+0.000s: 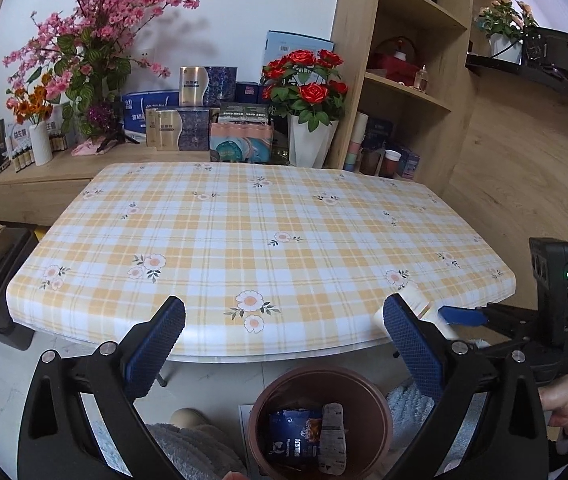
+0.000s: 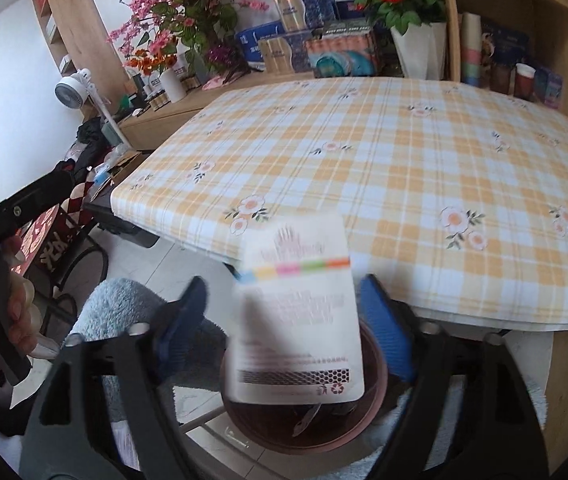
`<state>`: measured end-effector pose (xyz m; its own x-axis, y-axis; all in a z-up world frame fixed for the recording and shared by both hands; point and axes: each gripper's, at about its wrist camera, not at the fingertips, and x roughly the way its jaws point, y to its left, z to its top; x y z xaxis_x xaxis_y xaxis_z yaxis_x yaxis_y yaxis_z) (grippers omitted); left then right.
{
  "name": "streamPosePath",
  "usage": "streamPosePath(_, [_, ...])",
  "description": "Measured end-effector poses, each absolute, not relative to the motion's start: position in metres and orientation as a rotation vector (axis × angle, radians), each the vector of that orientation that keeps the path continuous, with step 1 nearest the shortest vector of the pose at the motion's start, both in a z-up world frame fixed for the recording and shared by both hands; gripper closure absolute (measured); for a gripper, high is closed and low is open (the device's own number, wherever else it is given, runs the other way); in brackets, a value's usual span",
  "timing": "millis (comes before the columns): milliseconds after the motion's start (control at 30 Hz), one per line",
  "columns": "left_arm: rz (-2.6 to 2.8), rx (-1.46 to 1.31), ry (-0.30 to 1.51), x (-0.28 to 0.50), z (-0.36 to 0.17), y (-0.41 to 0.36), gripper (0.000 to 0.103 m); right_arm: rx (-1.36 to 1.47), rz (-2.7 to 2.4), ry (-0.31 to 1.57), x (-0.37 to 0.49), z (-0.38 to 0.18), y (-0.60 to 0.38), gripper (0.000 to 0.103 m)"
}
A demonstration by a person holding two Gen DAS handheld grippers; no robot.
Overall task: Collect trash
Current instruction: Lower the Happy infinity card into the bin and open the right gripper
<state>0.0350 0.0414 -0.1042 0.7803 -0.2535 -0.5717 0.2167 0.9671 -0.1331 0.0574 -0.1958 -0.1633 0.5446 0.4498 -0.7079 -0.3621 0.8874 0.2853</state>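
Your right hand-held gripper stood wide, its white packet loose between the jaws over the brown bin; light, flimsy, best pinched mid-body; left hand-held gripper wide, empty.

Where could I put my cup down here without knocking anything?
The checked tablecloth is bare from its near edge to the red roses. The sideboard behind is packed with boxes and vases. The floor by the brown bin is crowded with both grippers.

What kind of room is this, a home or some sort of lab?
Most likely a home living or dining room: a table in a checked floral tablecloth, vases of artificial flowers on a wooden sideboard, and open shelves of cups and household items.
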Motion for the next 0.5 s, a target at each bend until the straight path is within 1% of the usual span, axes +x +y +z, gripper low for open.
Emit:
streamPosePath(33, [-0.247,-0.056,0.629,0.035,-0.105,0.041,0.006,0.106,0.482,0.866,0.057,-0.163,-0.195,0.011])
streamPosePath(67, [-0.246,-0.047,0.630,0.035,-0.105,0.040,0.006,0.097,0.480,0.855,0.056,-0.161,-0.194,0.011])
streamPosePath(133, [-0.240,-0.032,0.624,0.034,-0.105,0.038,0.006,0.089,0.462,0.837,0.057,-0.157,-0.196,0.006])
streamPosePath(333, [-0.248,-0.013,0.615,0.039,-0.101,0.030,0.006,0.065,0.303,0.749,0.068,-0.127,-0.215,0.006])
streamPosePath(500, [-0.205,0.075,0.549,0.043,-0.081,0.017,0.006,0.063,0.236,0.653,0.074,-0.089,-0.233,0.006])
